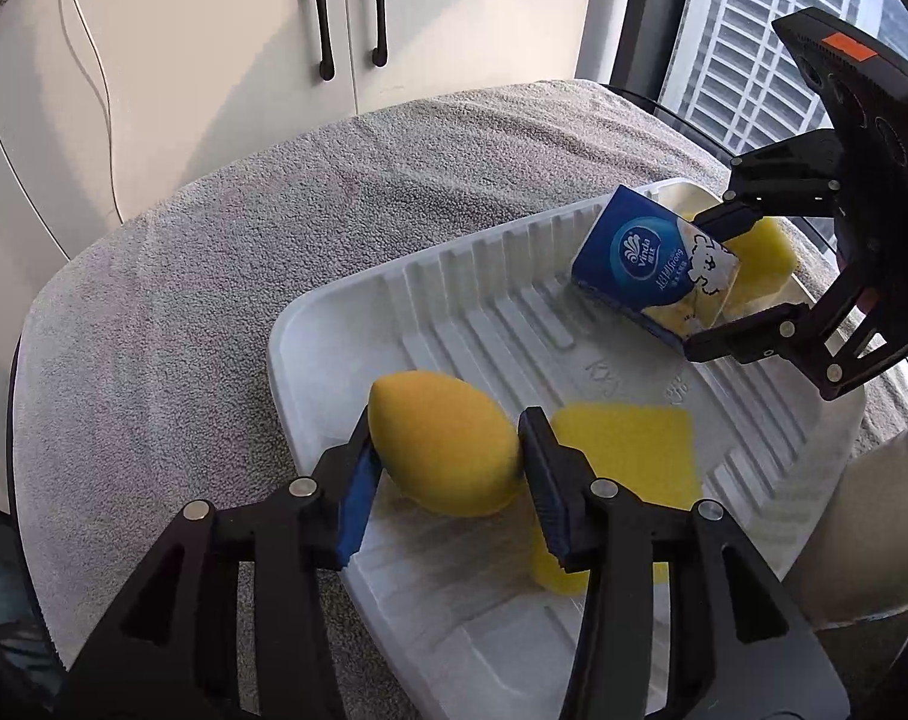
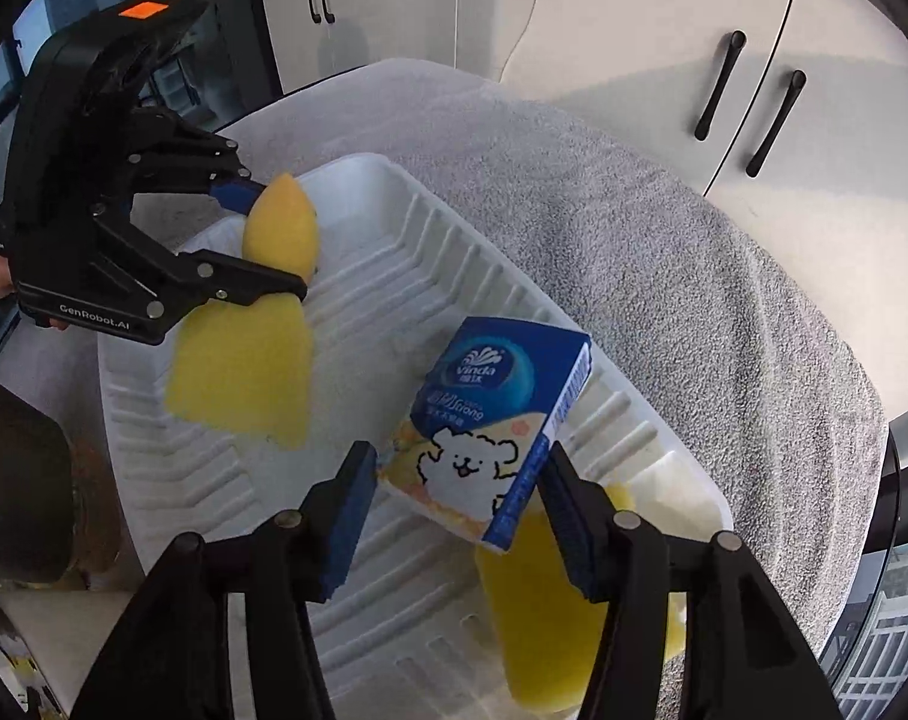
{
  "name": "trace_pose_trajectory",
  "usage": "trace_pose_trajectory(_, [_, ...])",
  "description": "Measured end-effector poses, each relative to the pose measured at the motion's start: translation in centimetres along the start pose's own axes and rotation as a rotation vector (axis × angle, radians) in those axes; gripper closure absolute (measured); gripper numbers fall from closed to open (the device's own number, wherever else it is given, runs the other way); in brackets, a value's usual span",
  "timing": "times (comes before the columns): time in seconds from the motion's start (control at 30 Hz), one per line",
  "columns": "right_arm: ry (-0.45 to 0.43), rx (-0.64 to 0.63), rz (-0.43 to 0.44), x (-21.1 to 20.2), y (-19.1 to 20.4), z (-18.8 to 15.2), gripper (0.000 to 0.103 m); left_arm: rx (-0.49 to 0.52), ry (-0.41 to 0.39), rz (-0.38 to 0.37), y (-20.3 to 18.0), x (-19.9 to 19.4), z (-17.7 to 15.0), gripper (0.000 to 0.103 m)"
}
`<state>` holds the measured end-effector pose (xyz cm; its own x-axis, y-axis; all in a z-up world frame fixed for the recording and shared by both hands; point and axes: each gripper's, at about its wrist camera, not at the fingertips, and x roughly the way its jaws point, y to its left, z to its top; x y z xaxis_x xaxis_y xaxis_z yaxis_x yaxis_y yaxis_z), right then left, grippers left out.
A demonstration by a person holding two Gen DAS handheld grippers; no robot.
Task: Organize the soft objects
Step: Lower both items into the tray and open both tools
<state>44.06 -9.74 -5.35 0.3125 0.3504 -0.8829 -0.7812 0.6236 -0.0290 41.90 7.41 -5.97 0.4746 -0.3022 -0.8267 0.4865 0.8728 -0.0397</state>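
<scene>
Bench: lying under a grey towel, with white cabinet doors standing behind it.
Tray: sitting on the towel, white and ribbed, carrying every soft object in view.
Left hand-held gripper: reaching down into the tray's near-left end, its blue pads bracketing an orange-yellow egg-shaped sponge; jaws narrow, the left pad touching the sponge, the right one sitting just beside it.
Flat yellow sponge: lying on the tray floor just right of the egg-shaped sponge.
Tissue pack: leaning tilted at the tray's right end, blue with a white cartoon dog.
Right hand-held gripper: straddling the pack's lower end, jaws moderately wide; whether its pads are pressing cannot be told.
Second yellow sponge: lying under that pack.
</scene>
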Motion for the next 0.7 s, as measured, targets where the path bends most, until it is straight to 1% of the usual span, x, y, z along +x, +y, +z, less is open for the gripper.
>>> trace_pose_trajectory(0.2, [-0.01,0.008,-0.016,-0.2,0.0,-0.3,0.04,0.003,-0.003,0.003,-0.3,0.0,0.3,0.046])
trace_pose_trajectory(0.23, [-0.013,0.007,-0.02,-0.3,0.0,-0.3,0.039,0.004,-0.004,0.007,-0.3,-0.1,0.4,0.041])
trace_pose_trajectory(0.37, [-0.018,-0.004,-0.03,-0.9,0.3,-0.6,0.035,-0.017,-0.013,-0.002,0.0,-0.4,0.5,0.04])
trace_pose_trajectory(0.63, [-0.052,0.015,-0.048,-3.0,-0.6,-1.2,0.035,-0.039,-0.054,0.007,0.8,-2.0,0.9,0.04])
trace_pose_trajectory(0.67, [-0.058,0.02,-0.049,-3.4,-0.8,-1.3,0.035,-0.035,-0.03,0.013,0.9,-2.2,0.9,0.04])
trace_pose_trajectory(0.7, [-0.064,0.025,-0.054,-3.7,-1.0,-1.4,0.035,-0.038,-0.039,0.018,1.0,-2.5,1.0,0.04])
